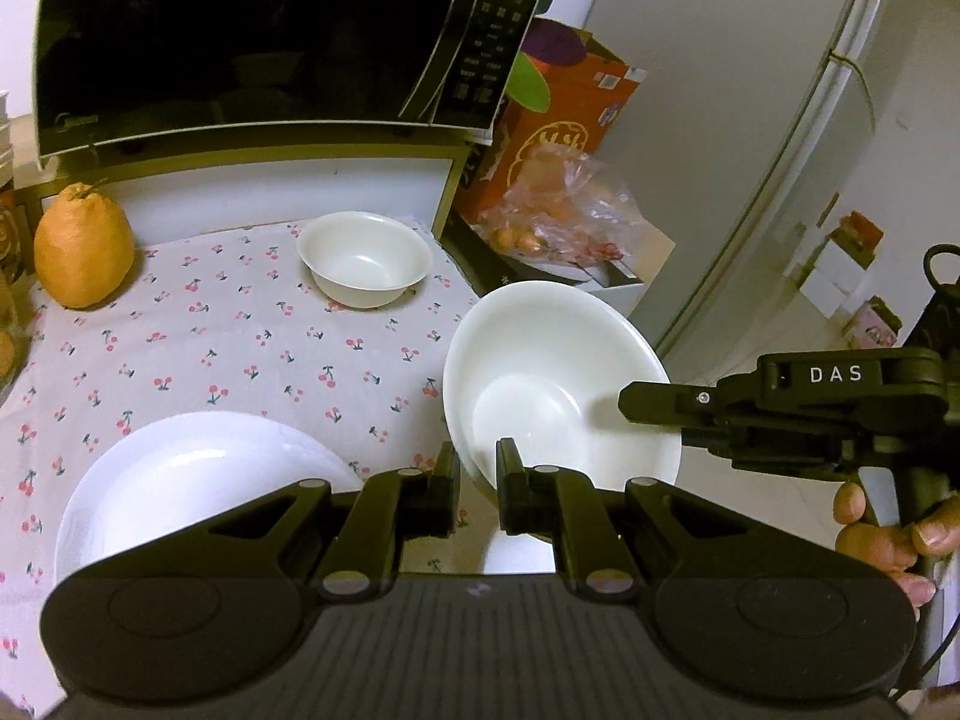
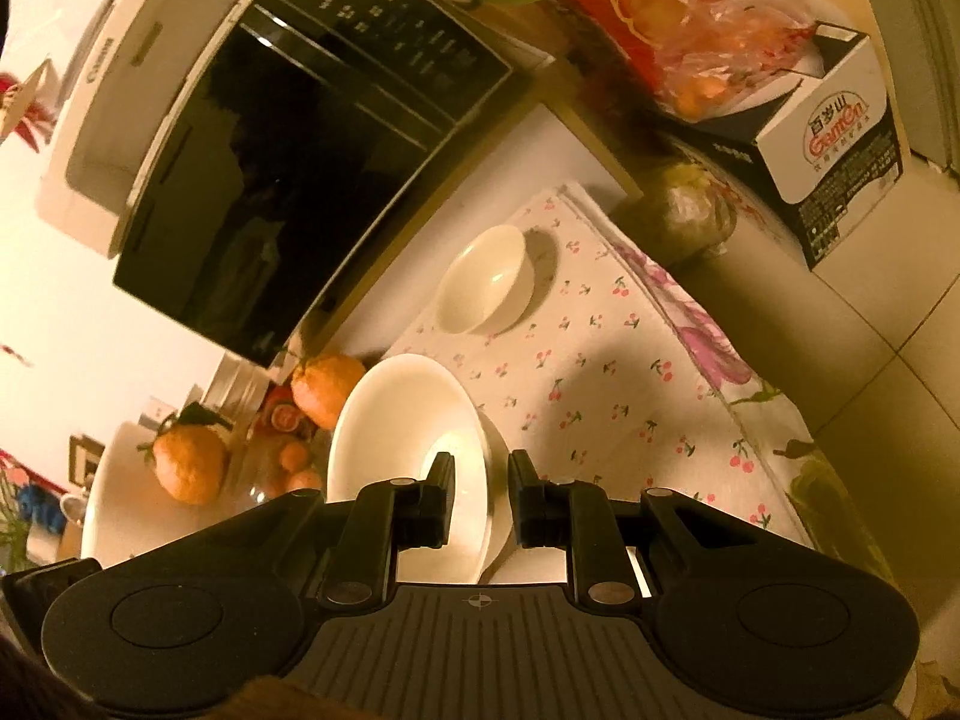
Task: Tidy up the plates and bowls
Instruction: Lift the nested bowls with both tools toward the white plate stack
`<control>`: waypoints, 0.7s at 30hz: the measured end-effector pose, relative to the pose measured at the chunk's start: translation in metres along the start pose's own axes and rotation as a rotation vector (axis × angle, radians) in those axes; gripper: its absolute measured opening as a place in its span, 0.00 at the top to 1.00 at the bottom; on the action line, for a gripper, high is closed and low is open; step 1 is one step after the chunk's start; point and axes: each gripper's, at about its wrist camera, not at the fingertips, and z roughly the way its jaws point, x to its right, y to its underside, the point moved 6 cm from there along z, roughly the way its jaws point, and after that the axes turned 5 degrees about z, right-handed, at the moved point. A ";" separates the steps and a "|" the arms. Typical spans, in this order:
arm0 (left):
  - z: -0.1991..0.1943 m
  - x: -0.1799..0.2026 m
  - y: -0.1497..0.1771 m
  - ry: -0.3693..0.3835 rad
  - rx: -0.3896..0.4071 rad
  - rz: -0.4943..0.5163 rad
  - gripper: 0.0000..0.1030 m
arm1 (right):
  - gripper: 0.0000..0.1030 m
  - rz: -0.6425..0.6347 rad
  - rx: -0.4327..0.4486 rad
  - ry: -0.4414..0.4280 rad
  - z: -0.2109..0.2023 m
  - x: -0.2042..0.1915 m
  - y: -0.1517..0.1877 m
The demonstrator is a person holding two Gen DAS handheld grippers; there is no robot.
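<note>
A white deep plate (image 1: 558, 384) is held tilted in the air, pinched by both tools: the left tool (image 1: 477, 468) grips its near rim, the right tool (image 1: 636, 405) its far-side rim. It hangs over the right edge of the table (image 1: 240, 348), apparently being carried. A flat plate (image 1: 192, 474) lies at the near left, a small bowl (image 1: 364, 258) at the back. The next move likely calls for lowering the deep plate level onto the flat plate, then loosening both grips. The table wears a cherry-print cloth; a microwave (image 1: 252, 30) stands behind, a large orange fruit (image 1: 84, 246) at left, boxes and a fridge at right.
</note>
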 end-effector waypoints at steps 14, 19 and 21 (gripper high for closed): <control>-0.021 0.011 0.020 0.054 0.049 -0.031 0.90 | 0.82 -0.079 -0.028 0.009 -0.017 -0.003 0.016; -0.014 0.011 0.025 0.055 0.024 -0.031 0.90 | 0.82 -0.113 -0.060 0.034 -0.014 0.002 0.023; -0.013 0.012 0.027 0.058 0.020 -0.030 0.90 | 0.82 -0.129 -0.071 0.049 -0.013 0.004 0.025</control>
